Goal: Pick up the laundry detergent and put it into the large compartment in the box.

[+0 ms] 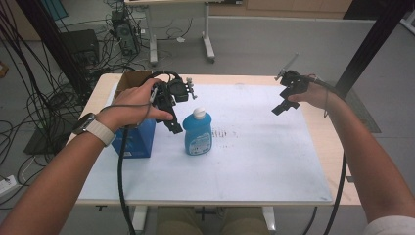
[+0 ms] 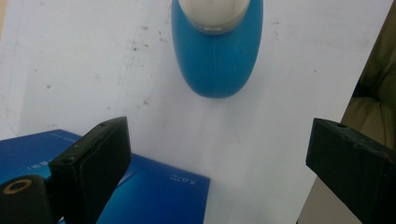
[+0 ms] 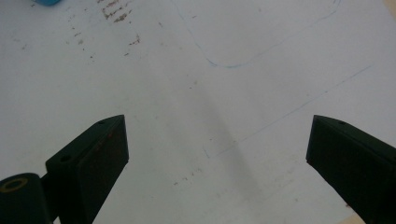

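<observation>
High view: left gripper (image 1: 172,117), jaws wide, hovers just left of the untouched upright blue bottle (image 1: 198,133); right gripper (image 1: 284,103), jaws wide and empty, waits far right.

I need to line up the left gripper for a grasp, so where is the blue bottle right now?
In the high view the blue bottle stands upright left of centre on the white mat, just right of the blue box, with the open left gripper hovering beside its cap.

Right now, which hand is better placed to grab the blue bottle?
Left. The left gripper hovers open right beside the blue bottle, which stands ahead of its jaws in the left gripper view. The right gripper hangs open far across the white mat.
</observation>
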